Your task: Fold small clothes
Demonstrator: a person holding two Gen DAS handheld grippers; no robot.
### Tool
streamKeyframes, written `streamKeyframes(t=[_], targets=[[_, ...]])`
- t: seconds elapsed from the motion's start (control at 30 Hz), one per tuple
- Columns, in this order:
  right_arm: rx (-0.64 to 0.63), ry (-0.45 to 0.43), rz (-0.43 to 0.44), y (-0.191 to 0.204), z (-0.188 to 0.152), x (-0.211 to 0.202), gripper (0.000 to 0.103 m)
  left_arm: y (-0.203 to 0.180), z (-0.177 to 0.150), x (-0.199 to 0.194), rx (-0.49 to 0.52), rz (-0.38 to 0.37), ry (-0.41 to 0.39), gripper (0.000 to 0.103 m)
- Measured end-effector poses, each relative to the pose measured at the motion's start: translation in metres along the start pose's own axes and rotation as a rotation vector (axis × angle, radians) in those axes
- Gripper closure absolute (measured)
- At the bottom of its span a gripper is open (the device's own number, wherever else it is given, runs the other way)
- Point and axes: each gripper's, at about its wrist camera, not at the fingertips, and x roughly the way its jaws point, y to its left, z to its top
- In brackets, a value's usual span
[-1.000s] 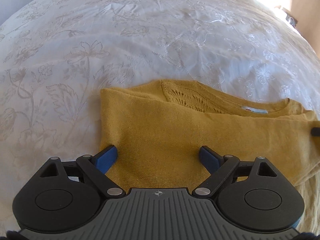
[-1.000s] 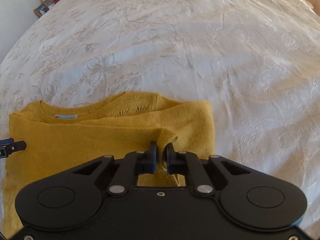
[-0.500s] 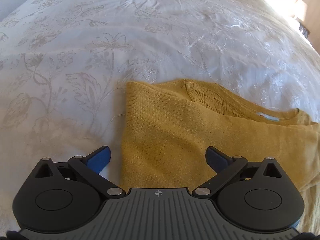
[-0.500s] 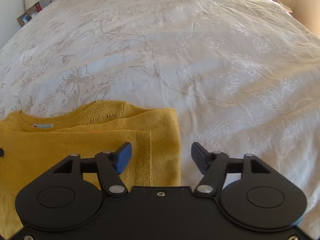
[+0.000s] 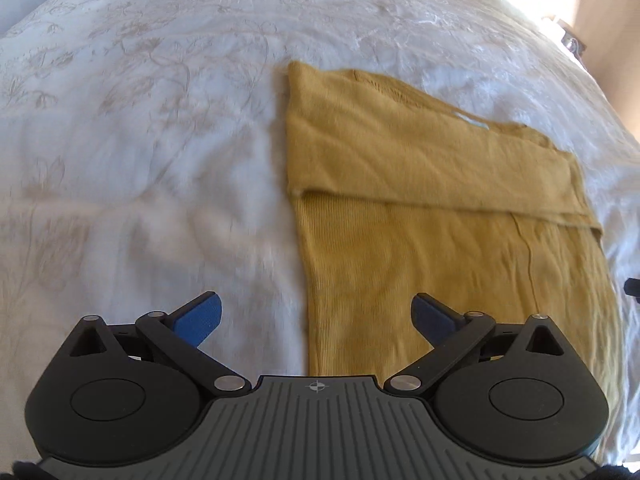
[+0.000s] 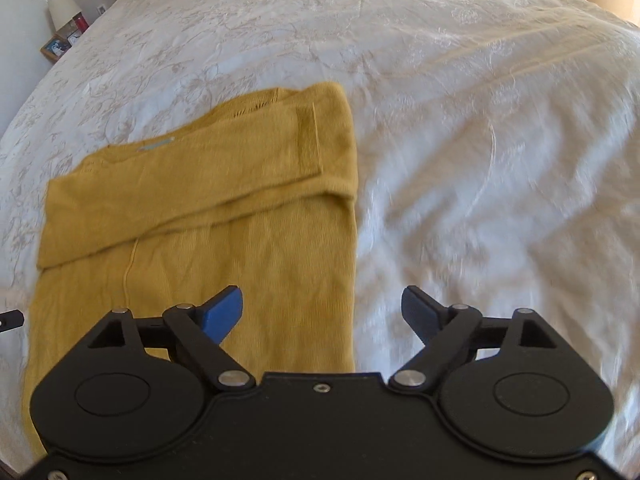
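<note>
Mustard knit sweater [image 5: 420, 184] lies sleeve-folded, centre frame, on the bed [image 5: 140, 140]; left gripper [image 5: 316, 316] gapes empty, right gripper [image 6: 322, 310] opening, empty. A careless hem grab could drag the sleeves loose.

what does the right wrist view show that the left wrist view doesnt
Only the right wrist view shows the lamp, a picture frame beside the bed, and the right claw, its jaws opening with nothing between them. Only the left wrist view shows the left claw, wide open and empty. Both show the yellow sweater, sleeves folded across, on the white bedspread.
</note>
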Motion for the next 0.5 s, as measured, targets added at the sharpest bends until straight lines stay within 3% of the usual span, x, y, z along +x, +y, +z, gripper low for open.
streamKeyframes(t=[0.23, 0.5], targets=[[0.010, 0.054, 0.021, -0.008, -0.077, -0.028, 0.015, 0.013, -0.078, -0.013, 0.039, -0.026, 0.082, 0.000], [-0.088, 0.069, 0.089, -0.018, -0.134, -0.051, 0.015, 0.012, -0.133, -0.043, -0.037, -0.001, 0.026, 0.000]])
